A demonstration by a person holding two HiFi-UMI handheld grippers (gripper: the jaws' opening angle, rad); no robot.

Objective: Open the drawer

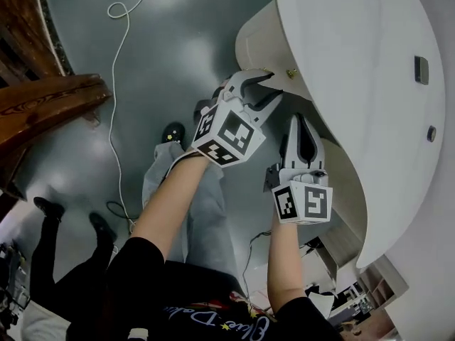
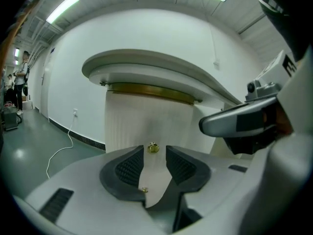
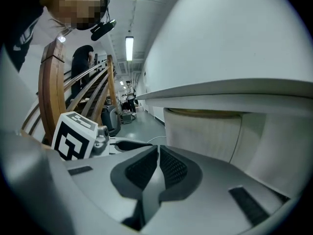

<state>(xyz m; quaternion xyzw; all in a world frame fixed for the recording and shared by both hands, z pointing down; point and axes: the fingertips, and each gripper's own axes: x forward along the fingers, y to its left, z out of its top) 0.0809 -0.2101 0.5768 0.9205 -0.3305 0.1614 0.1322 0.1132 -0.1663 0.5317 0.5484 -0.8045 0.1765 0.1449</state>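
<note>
Your left gripper: jaws wide apart, empty. The brass knob on the drawer lies straight ahead, just beyond them. Your right gripper: jaws together, empty, farther from the knob.

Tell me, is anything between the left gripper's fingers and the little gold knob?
Nothing. The left gripper view shows the gold knob just ahead of the open left gripper's fingers, with a bare gap before it; the head view agrees.
</note>
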